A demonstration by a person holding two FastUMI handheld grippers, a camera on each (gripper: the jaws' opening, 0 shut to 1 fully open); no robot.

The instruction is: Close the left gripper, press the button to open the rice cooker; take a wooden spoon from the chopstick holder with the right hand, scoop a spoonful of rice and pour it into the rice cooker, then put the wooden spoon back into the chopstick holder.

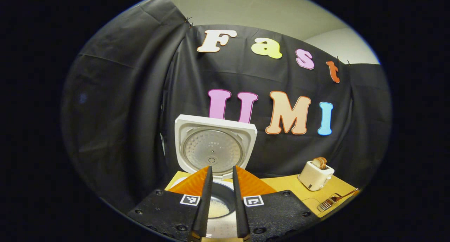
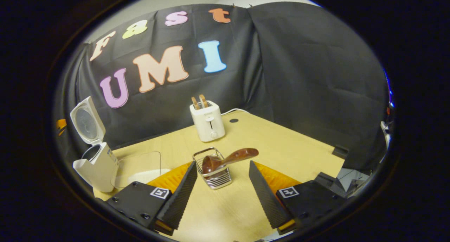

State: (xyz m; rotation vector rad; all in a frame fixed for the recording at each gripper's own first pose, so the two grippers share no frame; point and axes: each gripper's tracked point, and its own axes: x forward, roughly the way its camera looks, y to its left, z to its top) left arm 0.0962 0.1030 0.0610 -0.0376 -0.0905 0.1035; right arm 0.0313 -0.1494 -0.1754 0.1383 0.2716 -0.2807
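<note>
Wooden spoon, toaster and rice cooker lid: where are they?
wooden spoon (image 2: 228, 158): right gripper view, on its handle.
toaster (image 2: 208, 122): right gripper view, on its front face.
rice cooker lid (image 1: 213, 148): left gripper view, on its inner plate.

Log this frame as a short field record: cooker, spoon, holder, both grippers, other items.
rice cooker: lid up, pot exposed, rice visible inside in the left gripper view
wooden spoon: lying across the chopstick holder, handle pointing right
left gripper: jaws narrowly apart, nothing held, above the cooker pot
right gripper: jaws wide open, empty, aimed at the holder
toaster: upright at the back of the table, two slices in it
</note>
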